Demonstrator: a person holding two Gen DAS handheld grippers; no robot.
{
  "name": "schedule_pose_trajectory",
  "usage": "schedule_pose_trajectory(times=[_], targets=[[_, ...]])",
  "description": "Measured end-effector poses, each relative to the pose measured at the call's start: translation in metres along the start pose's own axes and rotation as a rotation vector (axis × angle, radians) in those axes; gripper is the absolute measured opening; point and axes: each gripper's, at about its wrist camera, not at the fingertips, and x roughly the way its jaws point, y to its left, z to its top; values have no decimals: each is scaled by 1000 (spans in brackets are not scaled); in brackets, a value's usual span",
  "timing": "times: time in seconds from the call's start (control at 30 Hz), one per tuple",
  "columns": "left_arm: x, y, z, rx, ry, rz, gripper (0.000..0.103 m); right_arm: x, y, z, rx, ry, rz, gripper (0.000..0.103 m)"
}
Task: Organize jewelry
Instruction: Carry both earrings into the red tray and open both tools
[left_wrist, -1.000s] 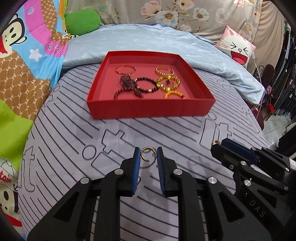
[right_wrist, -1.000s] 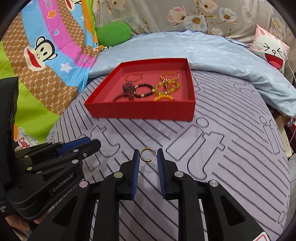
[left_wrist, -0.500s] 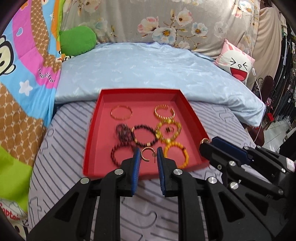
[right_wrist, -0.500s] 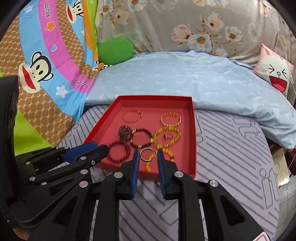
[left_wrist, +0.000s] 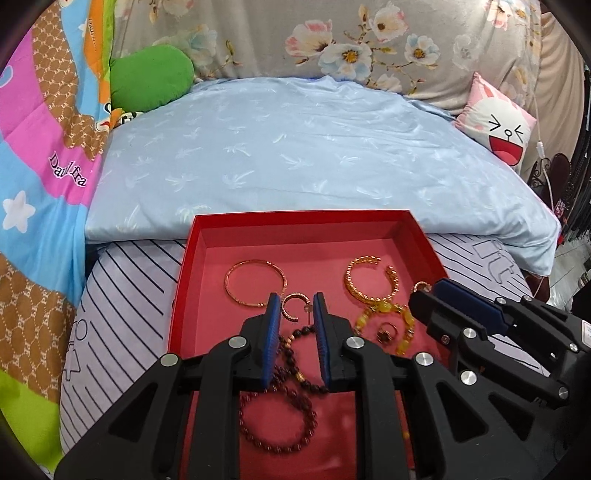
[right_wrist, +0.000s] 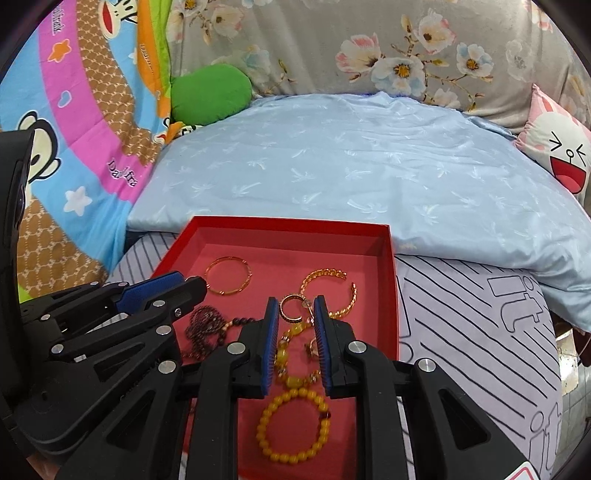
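A red tray (left_wrist: 184, 273) (right_wrist: 392, 288) lies on the striped bed and holds gold bangles, dark bead bracelets (left_wrist: 280, 424) and a yellow bead bracelet (right_wrist: 293, 428). My left gripper (left_wrist: 295, 310) is shut on a small gold hoop earring (left_wrist: 291, 308) and holds it over the tray's middle. My right gripper (right_wrist: 294, 310) is shut on a second gold hoop earring (right_wrist: 290, 308) over the tray's right half. In the left wrist view the right gripper (left_wrist: 424, 295) shows with its earring at the tip (left_wrist: 420, 285).
A light blue quilt (left_wrist: 295, 147) lies folded just behind the tray. A green cushion (left_wrist: 151, 79) and a rabbit cushion (left_wrist: 498, 129) sit at the back. A cartoon blanket (left_wrist: 44, 184) covers the left. The bed edge falls off at the right.
Both grippers moved forward from the bare striped sheet to above the tray, each still holding its hoop earring. The tray now fills the lower middle of both views.
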Motion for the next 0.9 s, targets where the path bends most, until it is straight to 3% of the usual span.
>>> schedule_pose_trajectory(times=[0.47,0.7,0.9], targets=[[43,13,6,-21,71,25,18,44,-4,6,3,68,-6,19],[42,13,5,-21,65,46,33,42,-2,6,1,58,-18,20],[32,11,5,-21,52,57,34,32,-1,4,13,43,-20,22]])
